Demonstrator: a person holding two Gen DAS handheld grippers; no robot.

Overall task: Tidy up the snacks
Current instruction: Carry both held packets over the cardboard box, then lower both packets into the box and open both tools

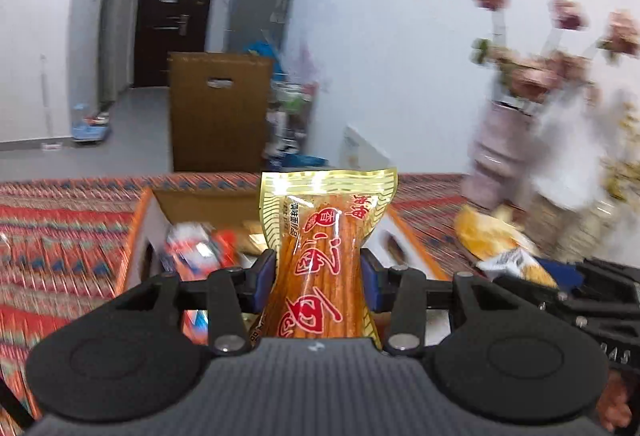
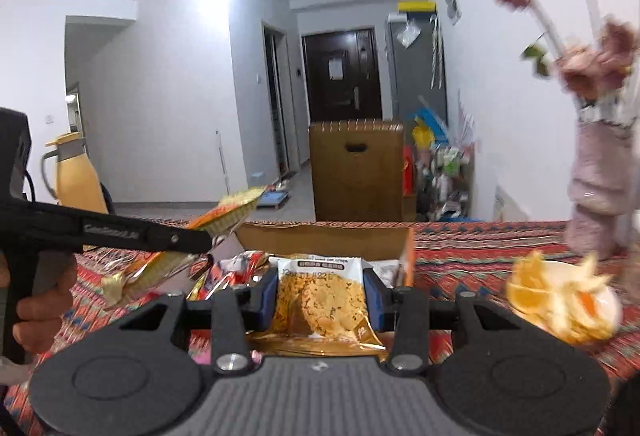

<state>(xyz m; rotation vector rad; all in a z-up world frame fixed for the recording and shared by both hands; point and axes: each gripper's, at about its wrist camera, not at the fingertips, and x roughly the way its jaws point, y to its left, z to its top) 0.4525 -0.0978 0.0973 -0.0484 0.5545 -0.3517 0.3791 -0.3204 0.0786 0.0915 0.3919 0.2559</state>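
In the left wrist view my left gripper (image 1: 320,276) is shut on a gold and orange snack packet (image 1: 324,236) with red characters, pinched at its waist and standing upright. Behind it an open cardboard box (image 1: 200,202) holds several snack packs (image 1: 196,248). In the right wrist view my right gripper (image 2: 320,294) is shut on a clear packet of oat cookies (image 2: 320,312), just in front of the same box (image 2: 320,240). The left gripper (image 2: 200,240) reaches in from the left with its gold packet (image 2: 232,210) over the box's left side.
A red patterned cloth (image 2: 480,248) covers the table. A plate of orange peel (image 2: 560,300) lies at the right, with a pink vase of flowers (image 2: 596,188) behind it. A yellow jug (image 2: 76,176) stands at the far left. A tall brown carton (image 2: 356,172) stands on the floor beyond.
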